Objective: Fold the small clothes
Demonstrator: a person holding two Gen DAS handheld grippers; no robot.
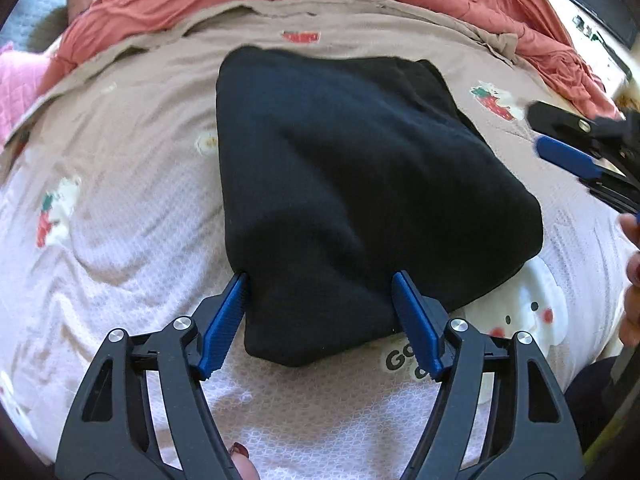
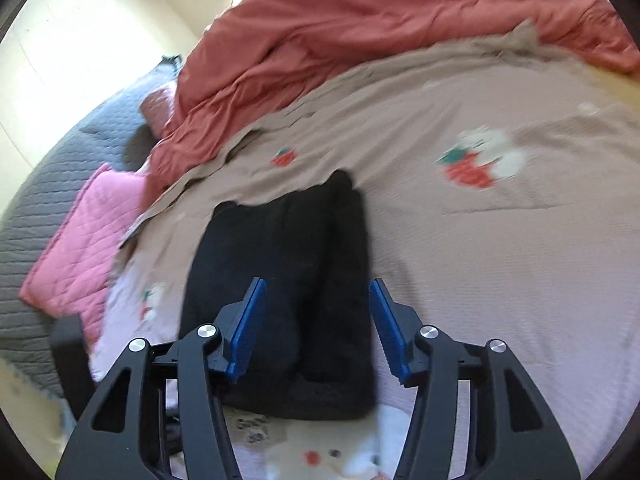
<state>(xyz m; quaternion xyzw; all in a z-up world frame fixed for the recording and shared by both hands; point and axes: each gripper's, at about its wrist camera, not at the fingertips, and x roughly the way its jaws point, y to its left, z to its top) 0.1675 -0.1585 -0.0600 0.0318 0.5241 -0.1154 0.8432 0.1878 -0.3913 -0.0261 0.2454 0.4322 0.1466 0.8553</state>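
Blue pads of the left gripper (image 1: pixel 320 320) stand wide, straddling the near corner of the folded black garment (image 1: pixel 360 168) without pinching it. It lies flat on the strawberry-print bedsheet (image 1: pixel 120 208), long axis running away from the fingers. Beyond its right edge the right gripper (image 2: pixel 318 328) hovers, half-open and empty, so the left is nearer.

My left wrist camera looks steeply down along my left gripper (image 1: pixel 320 284), close over the black folded garment (image 1: pixel 360 184) on the bed sheet (image 1: pixel 120 200). My right wrist camera looks along my right gripper (image 2: pixel 318 292) at a flatter slant, from the garment's other side, taking in the red blanket (image 2: pixel 360 40) and a wall. Both views share garment, sheet and blanket; the left view also catches my right gripper at its right edge.
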